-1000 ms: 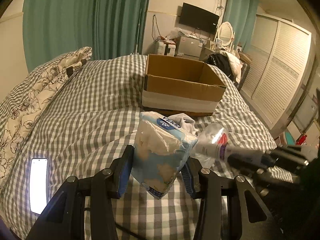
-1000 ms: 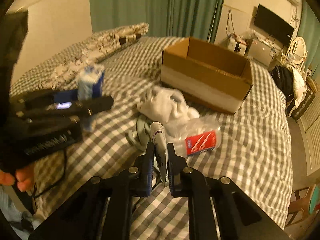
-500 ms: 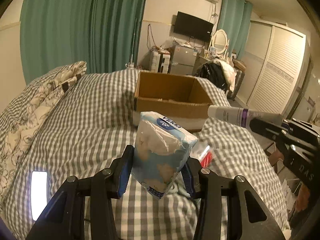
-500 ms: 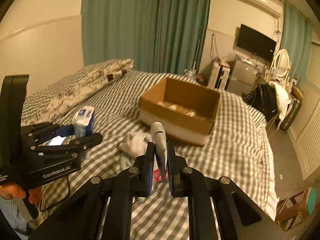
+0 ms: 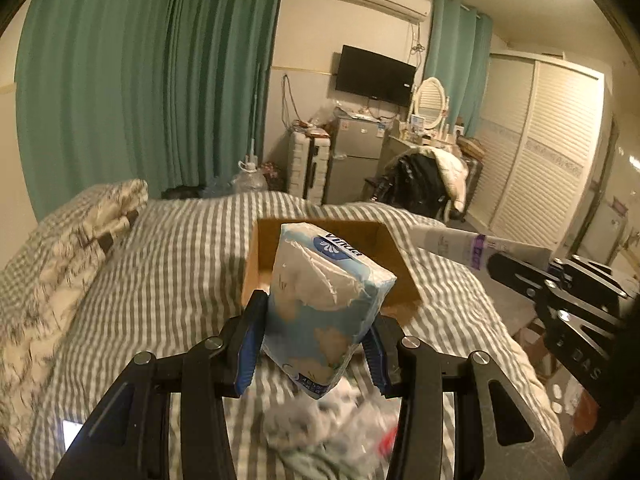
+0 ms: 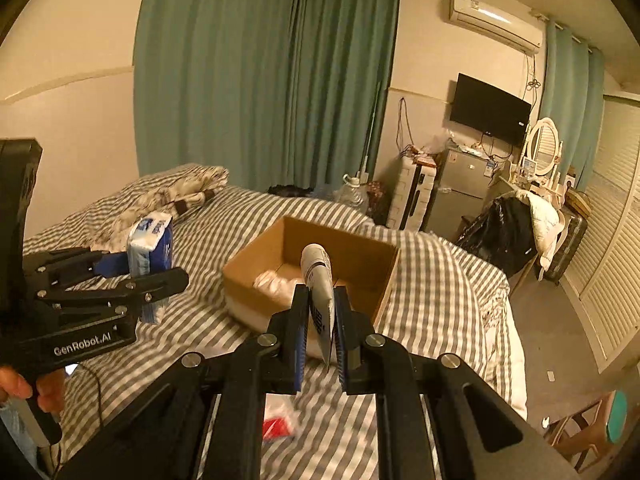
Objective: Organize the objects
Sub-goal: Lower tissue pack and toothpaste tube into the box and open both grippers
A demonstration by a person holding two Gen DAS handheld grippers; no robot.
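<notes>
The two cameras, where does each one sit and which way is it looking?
Left wrist: sits on the left gripper, looking along its fingers over the gray checked bed toward the brown cardboard box; it grips a blue-white tissue pack.
Right wrist: sits on the right gripper, facing the same box; it pinches a white squeeze tube, and a hand shows.
Both share the box, bed, black wall TV.

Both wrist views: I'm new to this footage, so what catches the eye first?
The left gripper clamps a blue tissue pack at centre. The right gripper pinches a white tube. Both are held above the checked bed, facing an open cardboard box.
</notes>
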